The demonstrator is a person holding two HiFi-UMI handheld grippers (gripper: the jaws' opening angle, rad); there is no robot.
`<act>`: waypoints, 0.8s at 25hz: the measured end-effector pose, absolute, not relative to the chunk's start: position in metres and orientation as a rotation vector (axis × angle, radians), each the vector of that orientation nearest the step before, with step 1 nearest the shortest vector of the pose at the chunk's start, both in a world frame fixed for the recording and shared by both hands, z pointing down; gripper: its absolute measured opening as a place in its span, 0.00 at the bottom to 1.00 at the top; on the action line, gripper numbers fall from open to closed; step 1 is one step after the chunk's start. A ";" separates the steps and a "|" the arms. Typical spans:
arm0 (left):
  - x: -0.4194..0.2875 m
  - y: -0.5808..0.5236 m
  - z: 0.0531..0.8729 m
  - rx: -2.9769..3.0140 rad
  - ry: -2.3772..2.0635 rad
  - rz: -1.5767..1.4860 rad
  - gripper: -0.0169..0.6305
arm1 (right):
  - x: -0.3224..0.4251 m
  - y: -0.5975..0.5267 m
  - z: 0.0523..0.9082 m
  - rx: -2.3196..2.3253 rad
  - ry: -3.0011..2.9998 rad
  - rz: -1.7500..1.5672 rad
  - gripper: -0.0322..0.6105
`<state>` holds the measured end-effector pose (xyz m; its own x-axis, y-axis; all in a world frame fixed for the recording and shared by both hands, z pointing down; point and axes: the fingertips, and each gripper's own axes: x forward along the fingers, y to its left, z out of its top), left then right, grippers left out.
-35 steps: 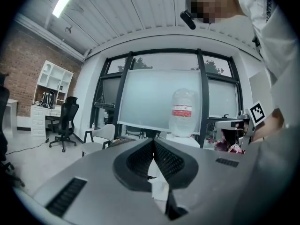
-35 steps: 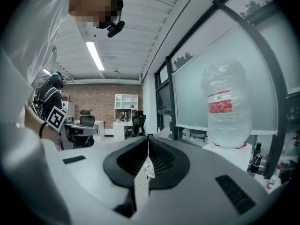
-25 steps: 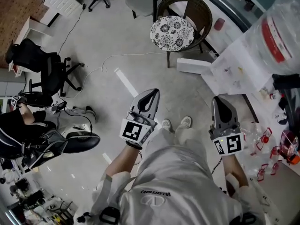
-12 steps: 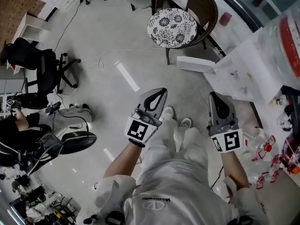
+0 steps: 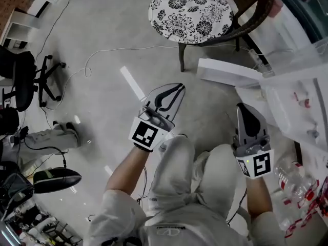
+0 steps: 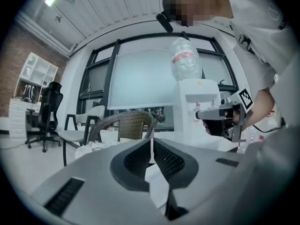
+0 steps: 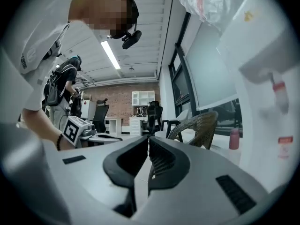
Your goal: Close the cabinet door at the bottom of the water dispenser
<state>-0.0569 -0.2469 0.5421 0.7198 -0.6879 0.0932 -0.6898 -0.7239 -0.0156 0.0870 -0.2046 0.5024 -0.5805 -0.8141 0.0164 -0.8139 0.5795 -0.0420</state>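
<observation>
The white water dispenser [image 5: 294,94] stands at the right, with a clear bottle [image 6: 184,62] on top. From its foot a white panel [image 5: 225,72], apparently the open cabinet door, juts out to the left over the floor. My left gripper [image 5: 179,86] is shut and empty, pointing at the floor just left of the panel's near side. My right gripper [image 5: 241,106] is also shut and empty, a little below the panel and close to the dispenser. In the left gripper view my left gripper [image 6: 152,139] faces the dispenser [image 6: 197,102]. In the right gripper view my right gripper [image 7: 148,139] runs alongside the dispenser's wall [image 7: 265,74].
A wicker chair with a floral cushion [image 5: 189,12] stands just beyond the panel. A white cable [image 5: 102,55] and a tape strip [image 5: 132,83] lie on the floor. Office chairs [image 5: 25,76] are at the left. Plastic bottles [image 5: 297,181] crowd the lower right. My knees are under both grippers.
The person has crouched: both grippers have sunk toward the floor, still shut. The chair, the white panel and the floor now look closer and larger.
</observation>
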 end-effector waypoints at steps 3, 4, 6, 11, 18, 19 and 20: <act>-0.053 -0.269 0.615 2.913 -1.129 0.108 0.05 | 0.084 -0.222 0.567 -1.403 2.795 -0.060 0.08; -0.050 -0.275 0.635 2.921 -1.114 0.102 0.06 | 0.082 -0.228 0.586 -1.395 2.804 -0.057 0.08; -0.047 -0.287 0.669 2.939 -1.090 0.092 0.09 | 0.080 -0.239 0.623 -1.384 2.826 -0.043 0.08; -0.038 -0.308 0.721 2.981 -1.060 0.048 0.10 | 0.068 -0.258 0.688 -1.344 2.875 -0.042 0.08; -0.022 -0.329 0.755 3.020 -1.005 0.005 0.17 | 0.048 -0.282 0.737 -1.277 2.930 -0.023 0.08; -0.020 -0.331 0.760 3.027 -0.992 0.006 0.18 | 0.048 -0.285 0.740 -1.275 2.923 -0.028 0.08; -0.018 -0.334 0.764 3.035 -0.977 0.001 0.19 | 0.049 -0.289 0.744 -1.276 2.917 -0.032 0.08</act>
